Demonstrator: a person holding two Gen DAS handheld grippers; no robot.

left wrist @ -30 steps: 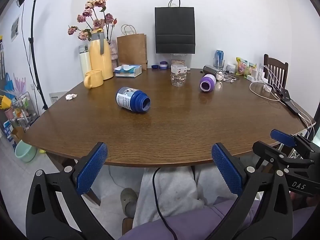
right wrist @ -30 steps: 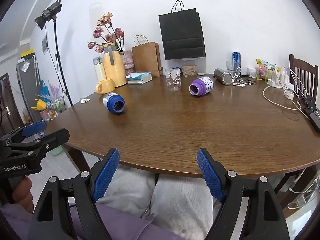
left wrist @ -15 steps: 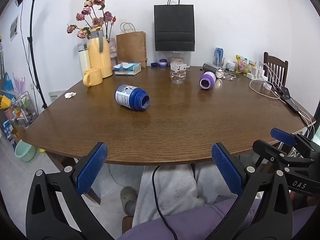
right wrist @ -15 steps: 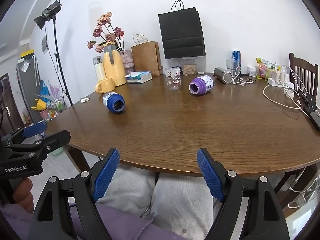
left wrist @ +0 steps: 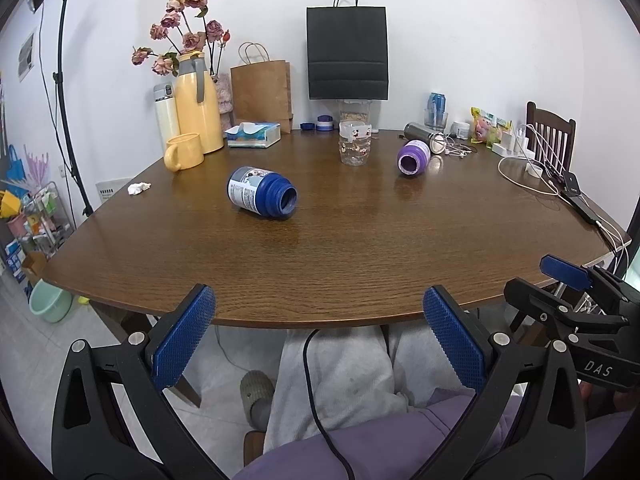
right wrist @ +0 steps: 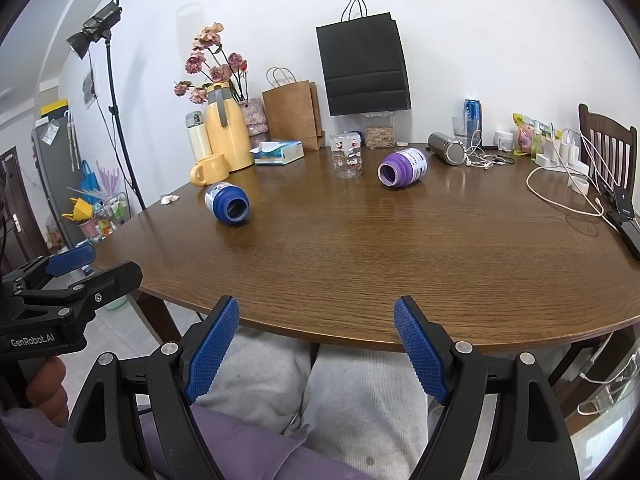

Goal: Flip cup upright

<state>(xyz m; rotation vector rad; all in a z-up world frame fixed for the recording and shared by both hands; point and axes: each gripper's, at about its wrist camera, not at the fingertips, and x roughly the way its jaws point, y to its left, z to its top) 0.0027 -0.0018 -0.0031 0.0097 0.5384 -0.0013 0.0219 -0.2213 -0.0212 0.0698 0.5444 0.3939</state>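
Blue cup on its side mid-desk, mouth facing you; purple cup also tipped, farther right. Your left hand-held gripper wide, empty, below desk edge. Your right hand-held gripper same, over lap.

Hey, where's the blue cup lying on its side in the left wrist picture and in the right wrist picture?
Left wrist: blue cup left of centre, mid-table, mouth facing right and toward the camera.
Right wrist: blue cup far left on the table, mouth toward the camera.
Shared landmark: the yellow mug stands behind it to the left in both.
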